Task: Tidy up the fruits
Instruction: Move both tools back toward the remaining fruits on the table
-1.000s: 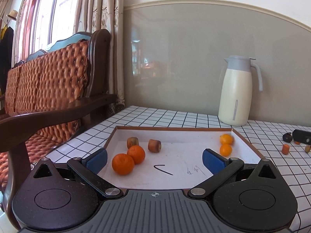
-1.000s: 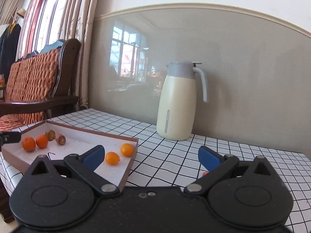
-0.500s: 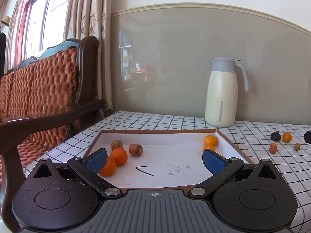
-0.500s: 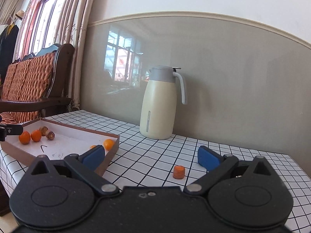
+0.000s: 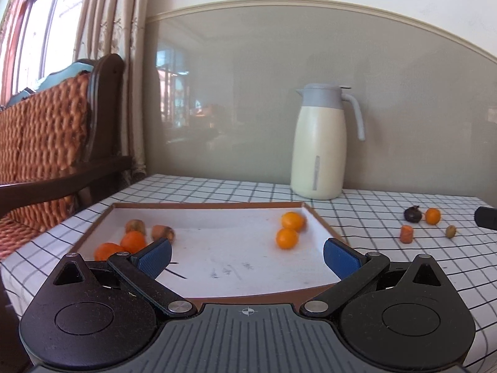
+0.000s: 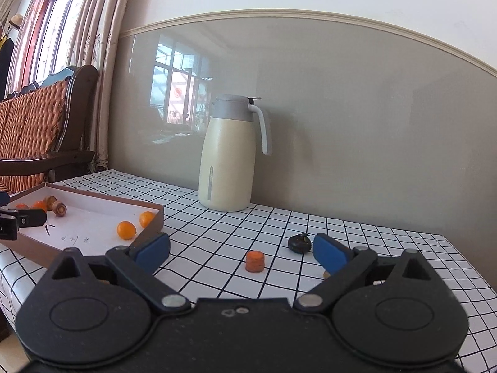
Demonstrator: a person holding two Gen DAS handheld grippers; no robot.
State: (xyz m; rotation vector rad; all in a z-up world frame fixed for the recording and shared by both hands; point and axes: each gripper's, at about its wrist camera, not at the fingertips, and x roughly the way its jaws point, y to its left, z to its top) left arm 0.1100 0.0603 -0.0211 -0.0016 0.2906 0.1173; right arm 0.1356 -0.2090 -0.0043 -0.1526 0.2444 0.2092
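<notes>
Black claw (image 5: 247, 256) bodies, blue pads (image 5: 154, 255), silver screws

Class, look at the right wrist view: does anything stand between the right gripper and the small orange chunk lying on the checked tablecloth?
Nothing visible does. The orange chunk lies on bare tablecloth just ahead of the open right gripper, roughly in line with the gap between its fingers. The dark fruit sits off to the right, beside the right finger.
</notes>
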